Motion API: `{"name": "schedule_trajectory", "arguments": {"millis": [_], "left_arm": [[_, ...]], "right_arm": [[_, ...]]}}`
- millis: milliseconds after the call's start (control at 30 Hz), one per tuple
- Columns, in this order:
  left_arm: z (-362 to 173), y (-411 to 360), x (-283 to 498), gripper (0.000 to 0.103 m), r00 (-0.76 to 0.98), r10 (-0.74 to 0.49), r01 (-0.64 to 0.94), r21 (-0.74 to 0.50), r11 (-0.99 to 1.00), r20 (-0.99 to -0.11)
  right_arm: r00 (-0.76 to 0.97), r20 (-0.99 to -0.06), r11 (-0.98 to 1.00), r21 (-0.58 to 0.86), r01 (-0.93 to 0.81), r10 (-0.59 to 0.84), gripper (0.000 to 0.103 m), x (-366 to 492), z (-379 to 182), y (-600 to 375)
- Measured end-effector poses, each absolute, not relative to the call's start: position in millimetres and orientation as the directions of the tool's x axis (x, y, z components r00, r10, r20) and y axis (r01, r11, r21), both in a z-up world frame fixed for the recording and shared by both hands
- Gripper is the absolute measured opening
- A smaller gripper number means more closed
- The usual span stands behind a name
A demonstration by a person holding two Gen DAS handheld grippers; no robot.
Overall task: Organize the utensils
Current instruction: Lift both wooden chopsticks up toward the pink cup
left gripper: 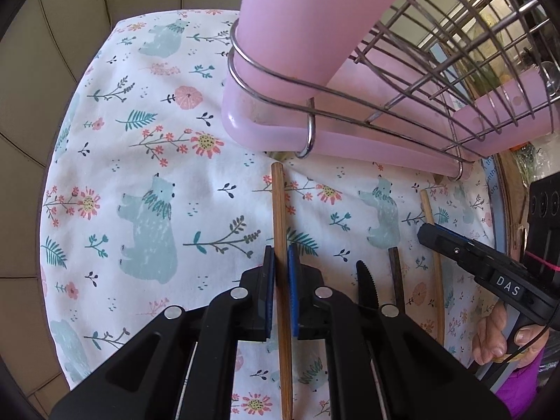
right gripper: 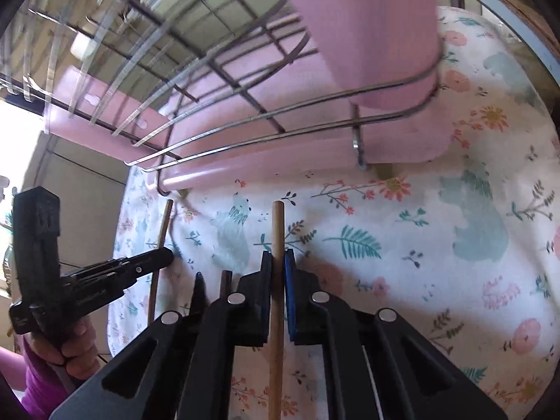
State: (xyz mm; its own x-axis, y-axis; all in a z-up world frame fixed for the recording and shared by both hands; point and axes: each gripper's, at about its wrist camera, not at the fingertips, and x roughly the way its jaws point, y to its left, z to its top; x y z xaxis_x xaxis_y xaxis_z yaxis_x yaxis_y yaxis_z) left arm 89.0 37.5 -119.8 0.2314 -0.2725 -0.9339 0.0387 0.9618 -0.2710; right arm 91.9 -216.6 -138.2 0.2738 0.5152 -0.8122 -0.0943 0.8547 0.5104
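Chopsticks (left gripper: 280, 210) (right gripper: 276, 231), one clamped in each gripper's (left gripper: 280, 266) (right gripper: 278, 269) closed jaws, may snag the wire rack (left gripper: 413, 80) or pivot loose when lifted toward the pink holder (left gripper: 301, 28).

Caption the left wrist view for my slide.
Left tool grips a chopstick on the floral cloth, before the pink rack.
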Motion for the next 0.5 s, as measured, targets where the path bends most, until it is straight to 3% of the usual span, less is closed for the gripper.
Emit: {"name": "schedule_trajectory", "arguments": {"millis": [267,500], "left_arm": [[-81,54,57,0.006,0.341,-0.310,0.067,-0.306,0.950,-0.887],[-30,68,24,0.006,0.538,-0.332,0.101,-0.331,0.938,-0.775]], "right_arm": [[0.410,-0.735,0.832,0.538,-0.134,0.541,0.006,64,-103,-240],[0.565,-0.634,0.838,0.495,-0.228,0.528,0.006,38,-54,-241]]}}
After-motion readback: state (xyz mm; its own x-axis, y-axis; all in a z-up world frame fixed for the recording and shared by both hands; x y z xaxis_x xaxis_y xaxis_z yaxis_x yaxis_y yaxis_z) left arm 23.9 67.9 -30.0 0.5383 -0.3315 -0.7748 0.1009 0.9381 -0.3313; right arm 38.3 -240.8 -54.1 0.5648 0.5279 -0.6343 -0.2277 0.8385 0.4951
